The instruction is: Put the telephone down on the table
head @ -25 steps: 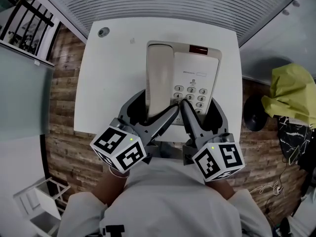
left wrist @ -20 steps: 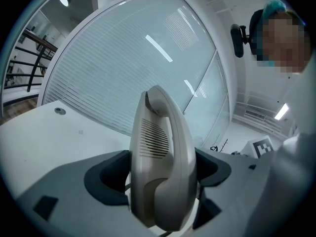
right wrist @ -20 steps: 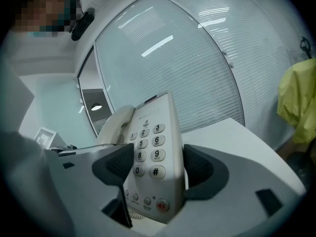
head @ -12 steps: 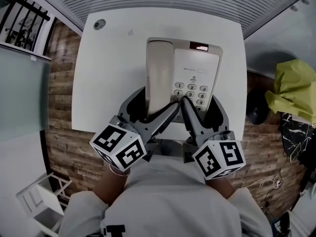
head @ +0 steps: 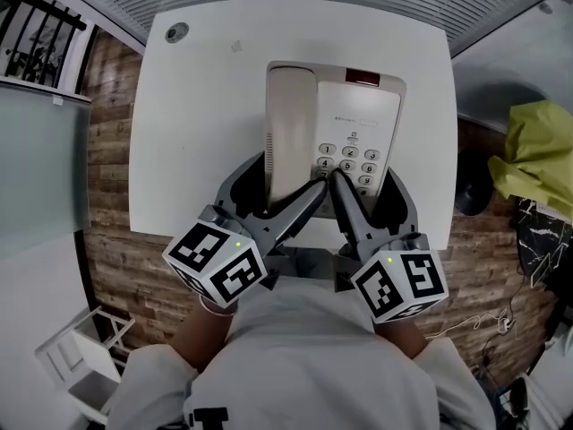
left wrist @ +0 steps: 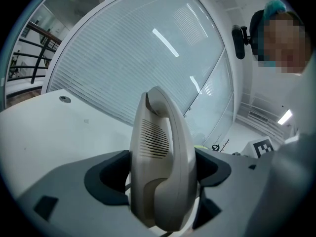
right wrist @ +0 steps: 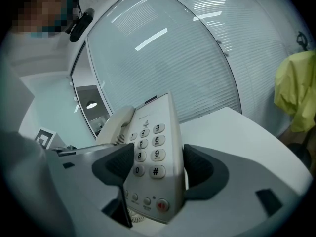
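A beige desk telephone (head: 354,124) with its handset (head: 288,133) in the cradle is held over the white table (head: 197,124). My left gripper (head: 285,191) is shut on the near end of the handset side. In the left gripper view the handset (left wrist: 163,152) fills the gap of the left gripper (left wrist: 163,174). My right gripper (head: 365,191) is shut on the keypad side. In the right gripper view the telephone (right wrist: 150,147) sits tilted in the right gripper (right wrist: 155,167). Whether the telephone's underside touches the table is hidden.
A small round grommet (head: 176,32) sits at the table's far left corner. A yellow-green cloth (head: 537,150) and a black round object (head: 470,186) lie right of the table. A white frame (head: 85,365) stands on the wooden floor (head: 107,150) at lower left.
The table looks slightly larger and more of its far edge shows. The telephone sits a little farther in from that edge. Both grippers keep the same hold.
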A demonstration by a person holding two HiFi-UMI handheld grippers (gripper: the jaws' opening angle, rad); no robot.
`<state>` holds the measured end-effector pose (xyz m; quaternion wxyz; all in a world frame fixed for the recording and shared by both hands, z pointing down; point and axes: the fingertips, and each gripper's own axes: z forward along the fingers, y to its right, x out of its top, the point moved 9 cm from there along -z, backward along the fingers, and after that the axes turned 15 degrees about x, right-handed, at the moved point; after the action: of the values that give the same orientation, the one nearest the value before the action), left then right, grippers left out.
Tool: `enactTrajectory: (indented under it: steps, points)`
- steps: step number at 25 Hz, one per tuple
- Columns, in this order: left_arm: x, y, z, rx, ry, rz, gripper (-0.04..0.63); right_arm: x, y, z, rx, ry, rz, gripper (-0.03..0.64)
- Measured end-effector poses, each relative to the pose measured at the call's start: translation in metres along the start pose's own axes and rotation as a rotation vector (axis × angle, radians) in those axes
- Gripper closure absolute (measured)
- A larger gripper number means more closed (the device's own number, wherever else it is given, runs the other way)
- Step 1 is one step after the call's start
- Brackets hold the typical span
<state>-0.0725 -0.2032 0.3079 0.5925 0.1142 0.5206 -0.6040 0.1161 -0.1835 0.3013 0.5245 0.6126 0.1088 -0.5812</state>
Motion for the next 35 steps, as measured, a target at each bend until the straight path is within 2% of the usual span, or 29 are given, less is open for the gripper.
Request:
enactTrajectory:
  steps: [35]
  points:
    - [-0.034,-0.033,0.021,0.062,-0.113,-0.069,0.207,-0.042,0.024,0.023,-0.030,-0.106,0.101,0.296]
